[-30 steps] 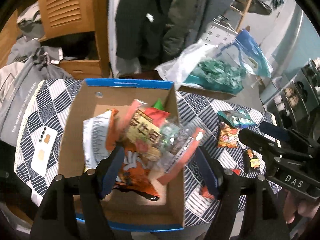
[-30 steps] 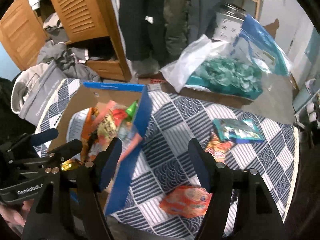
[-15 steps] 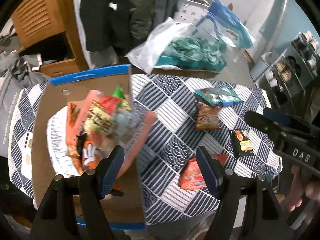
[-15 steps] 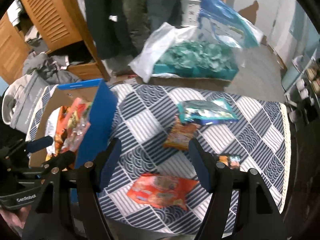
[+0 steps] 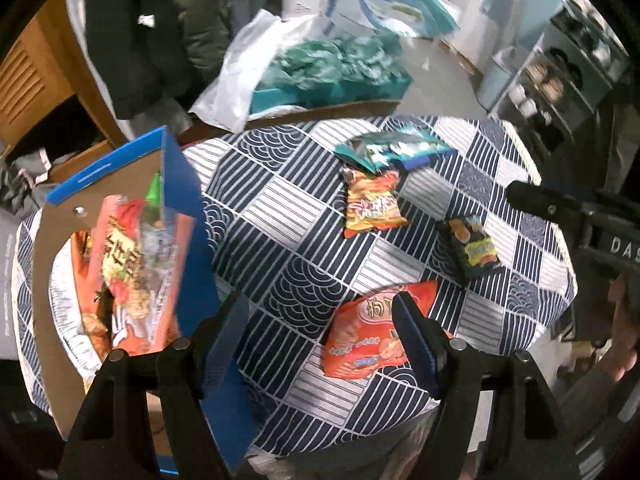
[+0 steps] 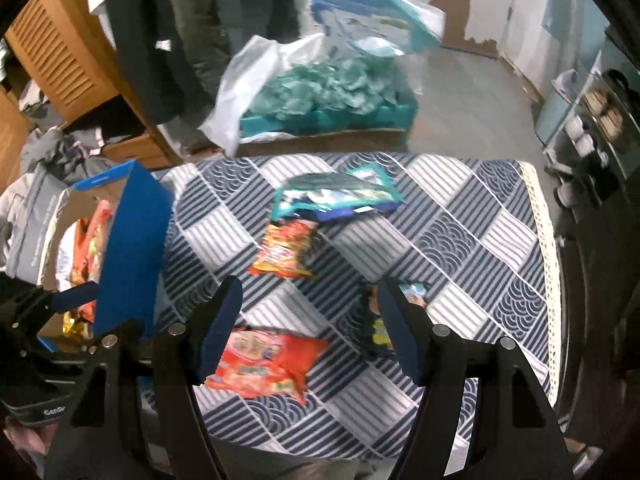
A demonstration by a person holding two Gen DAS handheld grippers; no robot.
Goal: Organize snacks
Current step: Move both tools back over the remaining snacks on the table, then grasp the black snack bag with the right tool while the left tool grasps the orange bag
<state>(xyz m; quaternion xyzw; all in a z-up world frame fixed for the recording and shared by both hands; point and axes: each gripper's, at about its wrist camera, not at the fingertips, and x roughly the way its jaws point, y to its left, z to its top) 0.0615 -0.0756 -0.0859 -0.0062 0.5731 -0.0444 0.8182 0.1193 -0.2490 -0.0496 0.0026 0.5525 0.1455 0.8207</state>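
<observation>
beside the box [image 5: 176, 216], four snack packets [image 5: 372, 204] on cloth [image 5: 280, 208].

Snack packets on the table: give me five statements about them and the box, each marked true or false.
1. Four packets lie loose on the tablecloth. True: a red packet, a black packet, an orange packet and a teal packet.
2. The cardboard box is empty. False: it already holds several packets.
3. The left gripper is clamped on the red packet. False: its jaws are open and hold nothing.
4. The teal packet overlaps the top of the orange packet. True.
5. The right gripper holds the black packet. False: its jaws are open and empty.
</observation>
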